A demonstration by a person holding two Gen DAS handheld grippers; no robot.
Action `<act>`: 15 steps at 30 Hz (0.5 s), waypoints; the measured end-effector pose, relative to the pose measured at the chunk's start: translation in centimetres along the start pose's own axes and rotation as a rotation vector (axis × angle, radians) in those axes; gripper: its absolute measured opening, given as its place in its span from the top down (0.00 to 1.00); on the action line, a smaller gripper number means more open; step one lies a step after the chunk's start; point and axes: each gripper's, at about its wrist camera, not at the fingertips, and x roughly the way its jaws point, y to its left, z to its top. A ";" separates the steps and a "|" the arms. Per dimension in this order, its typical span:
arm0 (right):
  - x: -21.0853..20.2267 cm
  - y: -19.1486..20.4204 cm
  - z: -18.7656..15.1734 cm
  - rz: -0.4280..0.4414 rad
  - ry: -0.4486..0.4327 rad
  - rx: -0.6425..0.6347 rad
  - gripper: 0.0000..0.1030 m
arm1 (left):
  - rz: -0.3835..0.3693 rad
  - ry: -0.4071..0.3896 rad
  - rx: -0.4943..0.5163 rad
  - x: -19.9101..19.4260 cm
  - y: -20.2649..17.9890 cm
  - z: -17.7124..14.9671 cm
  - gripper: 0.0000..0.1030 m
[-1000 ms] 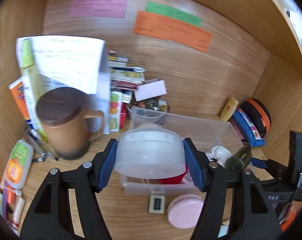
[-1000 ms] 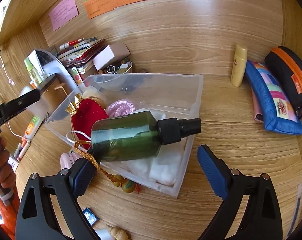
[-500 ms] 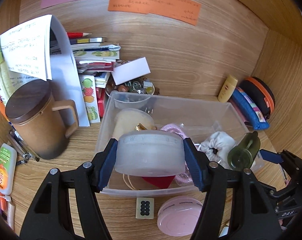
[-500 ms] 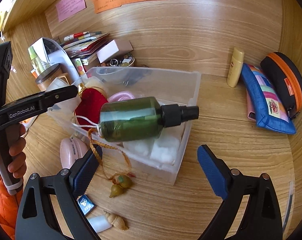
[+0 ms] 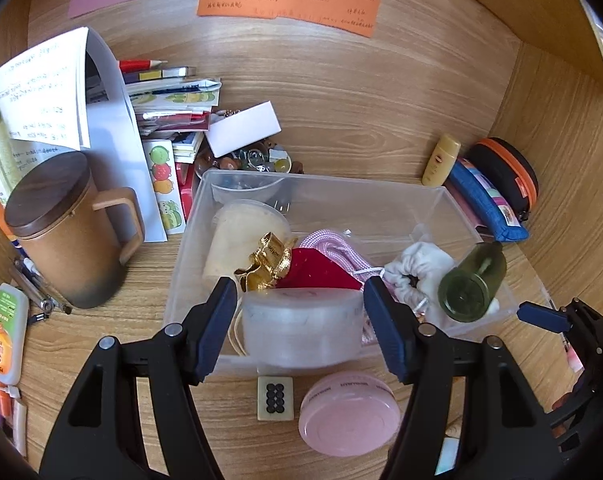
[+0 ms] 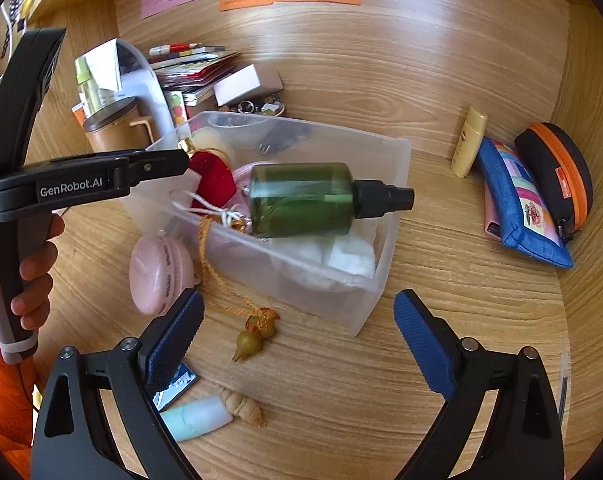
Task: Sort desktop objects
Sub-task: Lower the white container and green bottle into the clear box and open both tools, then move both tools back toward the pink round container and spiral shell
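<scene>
Green bottle now in bin

You see a clear plastic bin on a matt wood-grain table, a glossy green plastic bottle and ribbed blue fingers.

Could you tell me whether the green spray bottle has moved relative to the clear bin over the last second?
Yes. The green spray bottle has moved farther over the clear bin, toward the back wall.
</scene>
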 end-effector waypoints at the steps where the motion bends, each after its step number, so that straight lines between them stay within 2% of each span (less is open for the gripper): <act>1: -0.1 0.2 -0.1 0.000 -0.002 -0.005 0.08 | 0.003 -0.005 0.002 -0.3 -0.1 -0.1 0.37; 15: -1.8 2.2 -2.0 0.003 -0.025 -0.066 0.07 | 0.058 -0.057 0.003 -4.1 -0.1 -2.0 0.28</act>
